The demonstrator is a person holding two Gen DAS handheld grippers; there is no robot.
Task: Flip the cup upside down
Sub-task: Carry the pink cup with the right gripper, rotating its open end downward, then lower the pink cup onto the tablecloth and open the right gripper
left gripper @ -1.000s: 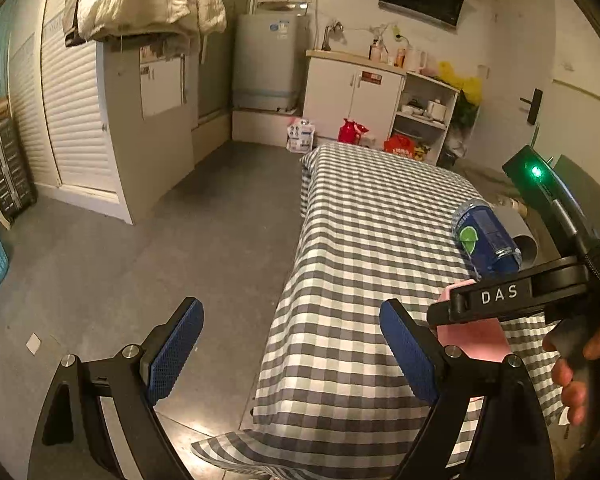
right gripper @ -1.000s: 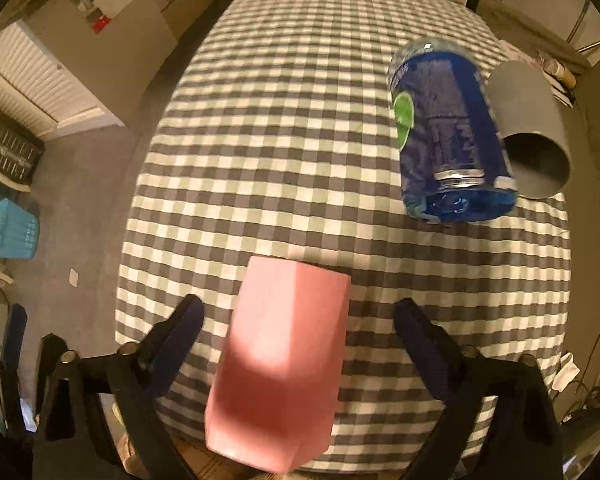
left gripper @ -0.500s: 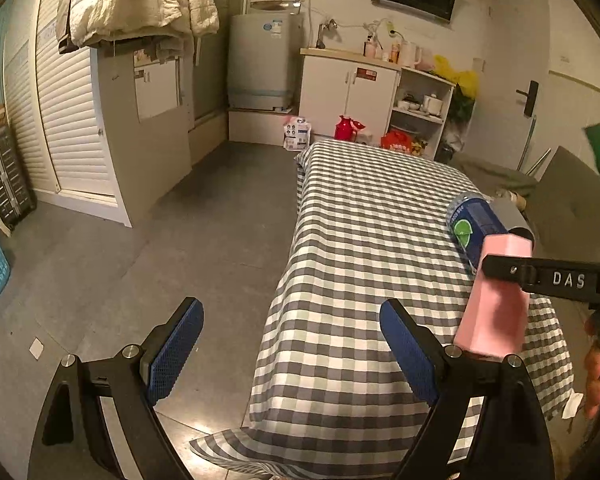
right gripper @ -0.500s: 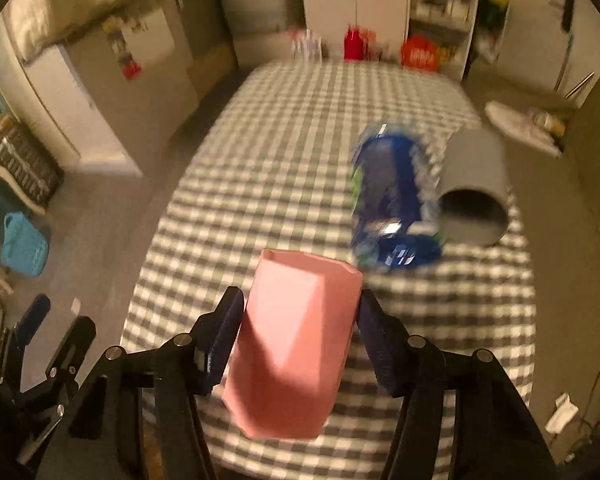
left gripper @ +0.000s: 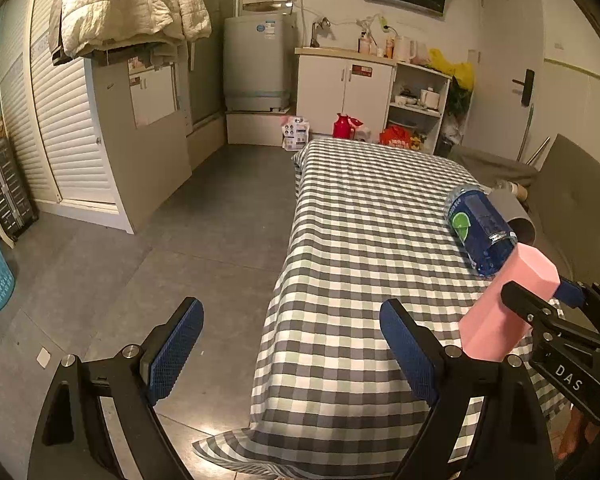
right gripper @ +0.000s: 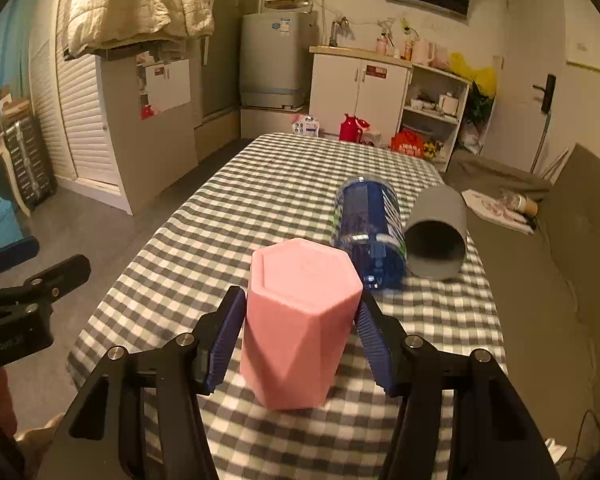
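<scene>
A pink faceted cup (right gripper: 298, 320) stands with its closed base up, tilted slightly, at the near end of the checked tablecloth (right gripper: 260, 208). My right gripper (right gripper: 300, 336) is shut on the pink cup, one blue pad on each side. In the left wrist view the cup (left gripper: 504, 308) leans at the right edge with the right gripper around it. My left gripper (left gripper: 292, 348) is open and empty, off the table's near left corner above the floor.
A blue plastic bottle (right gripper: 370, 236) lies on its side just behind the cup, and a grey cup (right gripper: 438, 236) lies on its side to its right. A grey sofa (right gripper: 572, 248) runs along the table's right side. Cabinets and shelves stand at the back.
My right gripper closed on the pink cup, lifted it and turned it from lying flat to base up. The left gripper stayed almost still.
</scene>
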